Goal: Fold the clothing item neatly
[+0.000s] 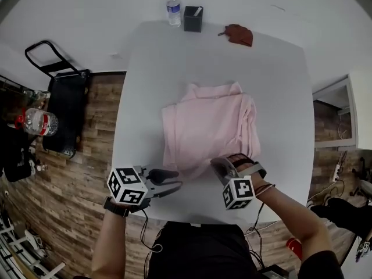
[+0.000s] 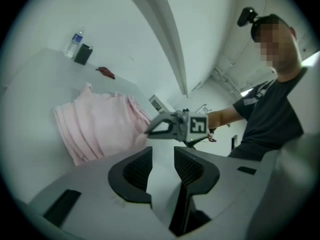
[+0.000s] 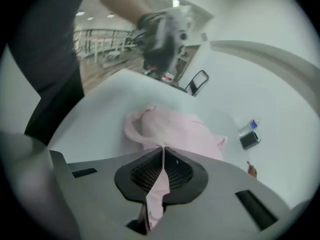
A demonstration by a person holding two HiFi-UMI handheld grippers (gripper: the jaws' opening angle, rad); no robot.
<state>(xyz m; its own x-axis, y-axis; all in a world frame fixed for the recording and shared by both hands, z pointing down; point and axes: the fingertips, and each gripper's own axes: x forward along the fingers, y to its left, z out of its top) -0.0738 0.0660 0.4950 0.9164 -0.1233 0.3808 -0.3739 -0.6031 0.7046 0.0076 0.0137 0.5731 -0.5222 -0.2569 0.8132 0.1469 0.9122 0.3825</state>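
A pink shirt (image 1: 206, 127) lies partly folded in the middle of the white table (image 1: 279, 80), collar toward the far side. My right gripper (image 1: 220, 167) sits at the shirt's near right corner, and in the right gripper view (image 3: 163, 152) its jaws are shut on a pinch of pink cloth (image 3: 155, 194) that runs back between them. My left gripper (image 1: 171, 181) lies low over bare table just off the near left corner of the shirt. In the left gripper view (image 2: 162, 155) its jaws stand apart, only table between them, with the shirt (image 2: 100, 126) ahead to the left.
At the table's far edge stand a water bottle (image 1: 173, 9), a small black box (image 1: 193, 18) and a reddish-brown cloth item (image 1: 239, 34). A black cart (image 1: 61, 106) and another bottle (image 1: 39, 122) are on the wood floor to the left.
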